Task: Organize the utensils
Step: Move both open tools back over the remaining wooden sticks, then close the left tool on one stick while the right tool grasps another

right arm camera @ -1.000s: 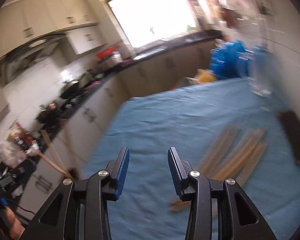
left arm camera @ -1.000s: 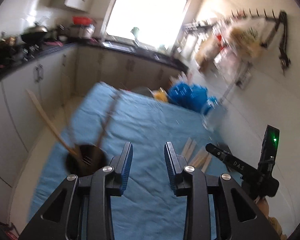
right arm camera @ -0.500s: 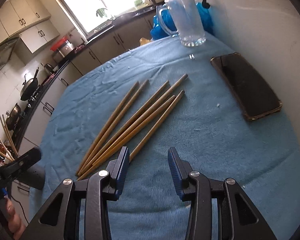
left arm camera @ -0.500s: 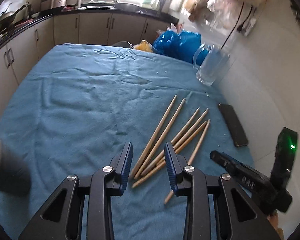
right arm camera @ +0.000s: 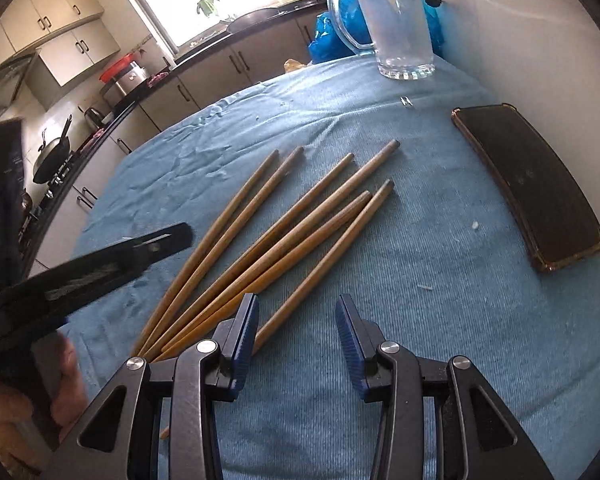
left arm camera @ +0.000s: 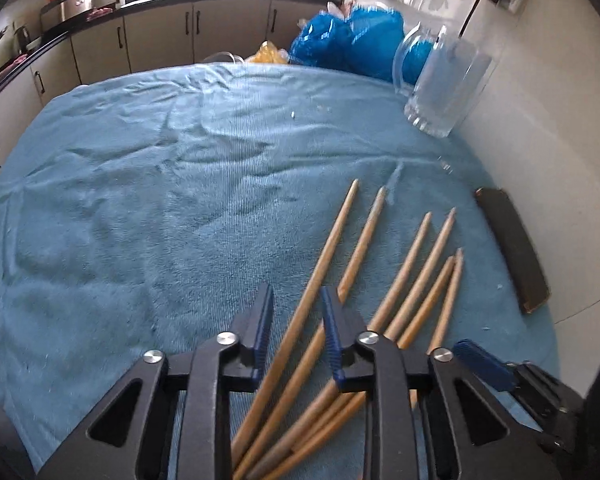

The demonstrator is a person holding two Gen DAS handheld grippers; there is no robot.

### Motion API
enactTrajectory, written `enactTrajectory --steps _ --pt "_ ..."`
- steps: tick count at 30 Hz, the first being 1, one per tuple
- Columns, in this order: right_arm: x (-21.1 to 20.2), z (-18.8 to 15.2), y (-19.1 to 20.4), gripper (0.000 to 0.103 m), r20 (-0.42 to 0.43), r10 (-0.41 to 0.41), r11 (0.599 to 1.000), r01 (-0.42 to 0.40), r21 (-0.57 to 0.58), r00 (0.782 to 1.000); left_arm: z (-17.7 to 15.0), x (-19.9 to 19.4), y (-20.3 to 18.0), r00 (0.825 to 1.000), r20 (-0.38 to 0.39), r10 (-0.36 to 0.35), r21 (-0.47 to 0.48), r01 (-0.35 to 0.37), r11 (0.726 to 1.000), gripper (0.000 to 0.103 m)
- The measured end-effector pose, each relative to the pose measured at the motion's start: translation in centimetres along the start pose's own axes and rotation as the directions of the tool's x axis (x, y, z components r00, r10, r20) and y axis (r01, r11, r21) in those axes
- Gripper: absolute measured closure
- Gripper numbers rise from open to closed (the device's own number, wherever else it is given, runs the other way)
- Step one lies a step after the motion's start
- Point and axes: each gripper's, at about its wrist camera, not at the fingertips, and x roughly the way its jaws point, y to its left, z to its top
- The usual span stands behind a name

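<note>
My left claw (left arm camera: 296, 332) is narrowing around the leftmost chopstick (left arm camera: 320, 256), not pinching yet; right claw (right arm camera: 296, 340) is waiting half-wide, empty.

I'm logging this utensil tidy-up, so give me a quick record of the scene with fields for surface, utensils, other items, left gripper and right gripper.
surface: table under a blue towel
utensils: six wooden chopsticks lying fanned out, tips pointing toward the far end
other items: empty glass mug at the far end by the wall; dark phone lying flat near the wall
left gripper: jaws have just been closing, one chopstick between them, pads not yet pressing on it
right gripper: open, over bare towel just right of the chopsticks, holding nothing
</note>
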Motion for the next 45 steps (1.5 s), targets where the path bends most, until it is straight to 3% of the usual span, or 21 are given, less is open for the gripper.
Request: enactTrajectory --steps 5,8,12,14,23,24,30,33,35,37,38,42,45 --pt "0.3 0.0 0.5 0.060 0.009 -0.033 0.999 0.033 -0.035 0.999 0.2 0.8 -0.1 1.000 -0.021 -0.007 0.030 0.008 1.000 0.094" --pt "0.5 0.0 1.2 0.061 0.006 -0.077 0.994 0.077 -0.080 0.997 0.1 0.6 -0.2 1.000 -0.022 0.006 0.039 -0.006 0.999 0.094" --pt "1.1 0.0 2.7 0.077 0.005 -0.194 0.967 0.192 -0.168 0.981 -0.2 0.2 0.7 0.999 -0.030 0.015 -0.009 -0.015 1.000 0.094" --pt "1.4 0.2 3.1 0.077 -0.002 -0.229 0.953 0.224 -0.204 0.973 -0.6 -0.3 1.6 0.999 -0.050 0.019 -0.048 -0.021 0.999 0.095" --pt "-0.5 -0.6 1.0 0.093 -0.096 -0.167 0.972 0.147 -0.181 0.981 -6.5 -4.7 6.8 0.986 -0.157 -0.058 -0.242 0.019 0.970 0.097" --pt "-1.0 -1.0 0.9 0.102 -0.102 -0.154 0.974 0.133 -0.184 0.983 -7.7 -5.5 7.4 0.984 -0.162 -0.069 -0.256 0.026 0.966 0.097" --pt "-3.5 -4.2 -1.0 0.102 -0.197 -0.178 0.966 0.133 -0.222 0.964 -12.7 -8.8 8.8 0.981 -0.150 -0.126 -0.283 0.080 0.956 0.097" --pt "-4.5 -4.4 -2.3 0.100 -0.193 -0.128 0.986 0.105 -0.127 0.973 -13.5 -10.0 9.1 0.984 -0.118 -0.137 -0.277 0.100 0.956 0.098" --pt "-4.9 -3.9 -2.7 0.092 -0.162 -0.105 0.992 0.093 -0.080 0.981 -13.3 -10.5 9.0 0.990 -0.087 -0.112 -0.260 0.086 0.962 0.098" --pt "-5.0 -3.1 -2.4 0.064 -0.122 -0.095 0.994 0.089 -0.056 0.988 -13.1 -10.6 9.2 0.992 -0.081 -0.100 -0.262 0.076 0.962 0.098" --pt "-4.8 -2.7 -2.2 0.061 -0.112 -0.085 0.996 0.081 -0.046 0.990 -13.1 -10.5 9.2 0.991 -0.082 -0.103 -0.263 0.078 0.962 0.098" --pt "-2.2 -0.6 -0.8 0.060 -0.111 -0.117 0.992 0.111 -0.053 0.987 -13.1 -11.2 8.9 0.995 -0.056 -0.085 -0.244 0.069 0.967 0.098" --pt "0.5 0.6 0.0 0.064 -0.149 -0.193 0.979 0.180 -0.096 0.970 -13.3 -12.1 9.0 0.995 -0.034 -0.092 -0.243 0.081 0.967 0.098"
